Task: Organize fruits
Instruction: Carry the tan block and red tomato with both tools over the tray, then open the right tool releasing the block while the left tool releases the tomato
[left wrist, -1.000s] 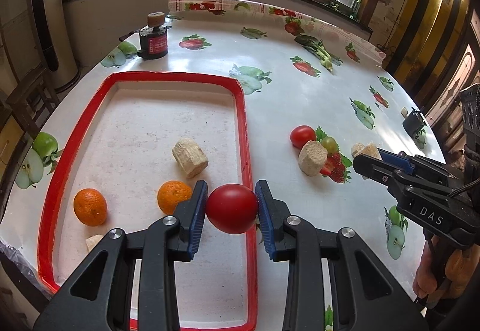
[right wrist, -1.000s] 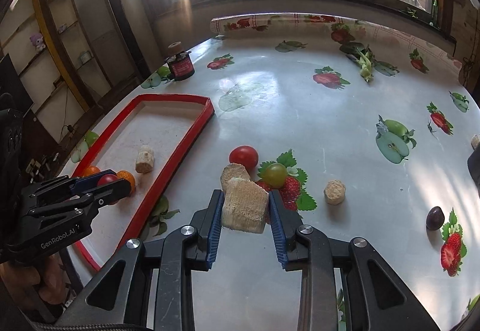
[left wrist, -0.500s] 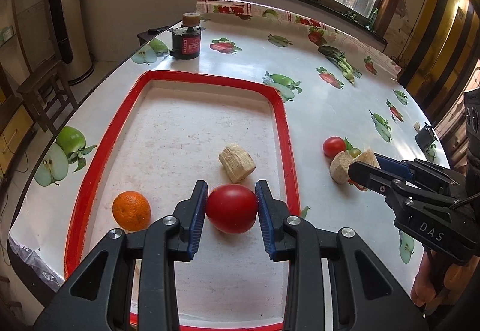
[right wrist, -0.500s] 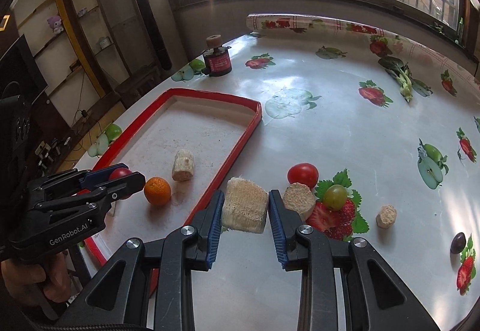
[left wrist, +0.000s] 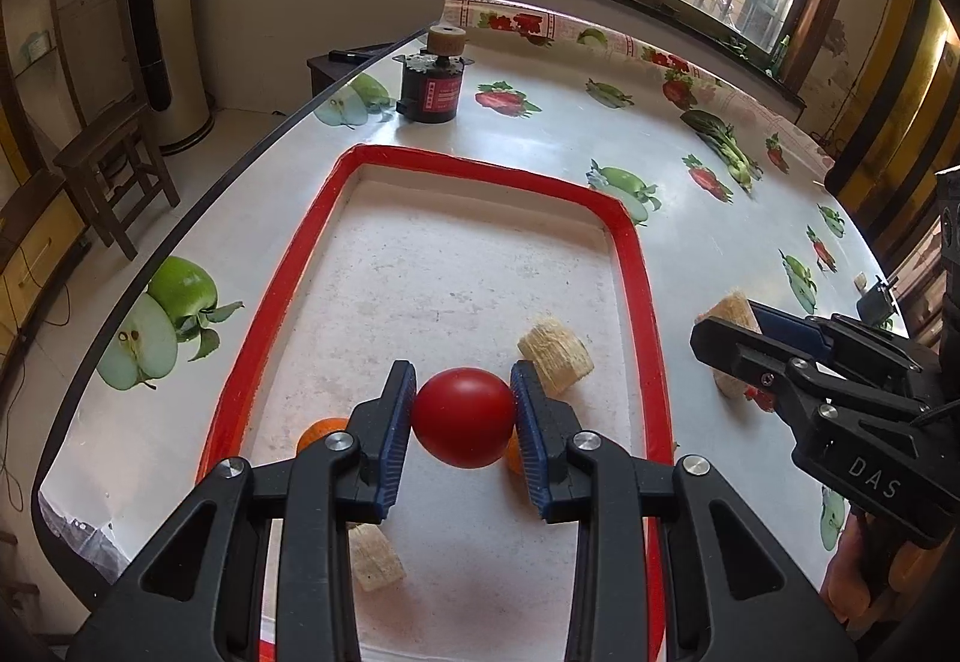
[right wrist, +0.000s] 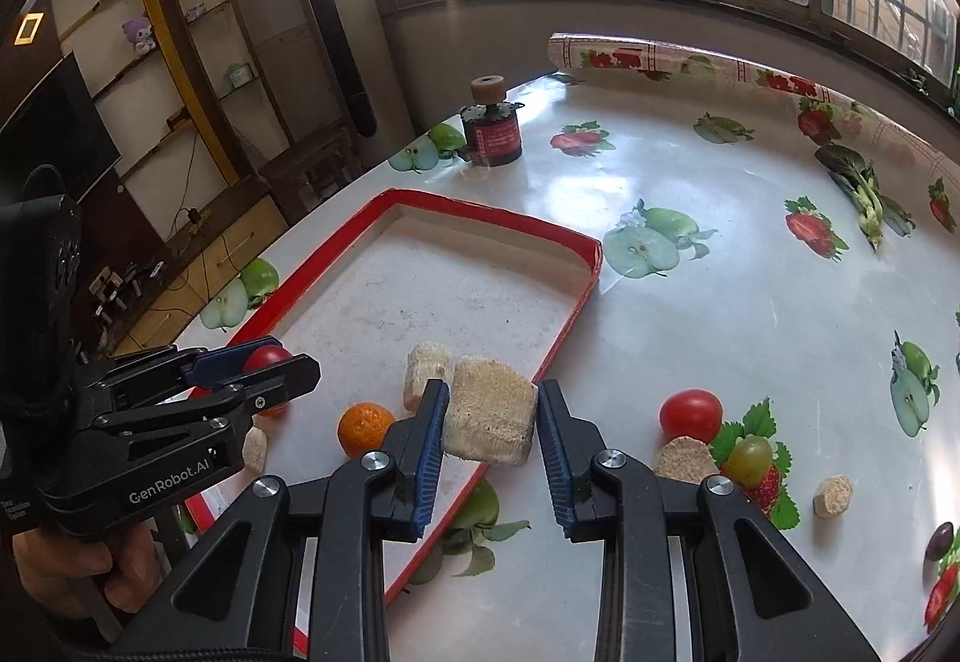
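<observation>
Both claws have shifted left since 1 s ago: left claw (left wrist: pixel 462 419) now sits over the near part of the red-rimmed tray (left wrist: pixel 642 302), no longer above its right rim, and right claw (right wrist: pixel 489 413) has come from the table up to that rim.

L to R: left claw is clamped on a red tomato (left wrist: pixel 463 417), pads on its widest sides, fruit off the tray floor. Smooth, round, prob. soft-skinned and slippery; judge it needs a light squeeze at the equator, too much would bruise or pop it out. Below it in the tray: an orange (right wrist: pixel 365 428) near-left, a 2nd orange mostly hidden behind the tomato, a beige fibrous chunk (left wrist: pixel 555 356) just right, another chunk (left wrist: pixel 373 557) near the claw body.

Right claw grips a bigger beige fibrous block (right wrist: pixel 489 410), flat sides against the pads, hanging over the tray's right rim. Looks light, rough, a bit squashy, so grip is secure; low drop risk.

Far right on the table (right wrist: pixel 750 302), still outside: a 2nd tomato (right wrist: pixel 690 415), a green grape-like fruit (right wrist: pixel 749 459), a beige round (right wrist: pixel 684 461), a small cork-like piece (right wrist: pixel 833 494), a dark plum-ish fruit (right wrist: pixel 939 539) at the edge. Take round ones across the middle.
</observation>
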Demonstrator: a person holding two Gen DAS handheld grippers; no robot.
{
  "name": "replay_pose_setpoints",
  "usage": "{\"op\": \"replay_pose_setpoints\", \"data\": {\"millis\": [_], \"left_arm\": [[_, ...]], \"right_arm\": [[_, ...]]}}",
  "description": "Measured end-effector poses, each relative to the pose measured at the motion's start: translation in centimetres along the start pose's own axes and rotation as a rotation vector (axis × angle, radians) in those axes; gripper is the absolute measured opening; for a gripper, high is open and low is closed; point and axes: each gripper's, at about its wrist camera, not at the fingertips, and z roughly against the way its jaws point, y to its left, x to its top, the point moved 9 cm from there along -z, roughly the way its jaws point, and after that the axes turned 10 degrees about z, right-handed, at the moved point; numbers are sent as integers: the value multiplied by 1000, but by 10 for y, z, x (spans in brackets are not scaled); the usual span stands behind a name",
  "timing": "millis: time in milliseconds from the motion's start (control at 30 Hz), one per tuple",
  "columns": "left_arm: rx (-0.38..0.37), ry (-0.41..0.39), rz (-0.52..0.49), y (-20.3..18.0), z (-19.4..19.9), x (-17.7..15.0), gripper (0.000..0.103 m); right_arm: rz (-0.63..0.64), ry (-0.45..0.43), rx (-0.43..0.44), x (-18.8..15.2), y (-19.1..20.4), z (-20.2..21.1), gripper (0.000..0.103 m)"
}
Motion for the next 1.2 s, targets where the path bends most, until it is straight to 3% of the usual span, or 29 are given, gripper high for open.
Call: {"op": "replay_pose_setpoints", "data": {"millis": [300,600,967,1200], "left_arm": [[56,26,29,24,-29,27,30],[89,80,30,30,-60,29,30],[110,111,29,32,-69,23,33],[110,87,32,31,-55,21,37]], "right_arm": [[33,37,33,32,11,-50,30],[29,102,41,34,4,-97,30],[42,138,49,24,4,-115,34],[44,102,53,29,6,-96,47]]}}
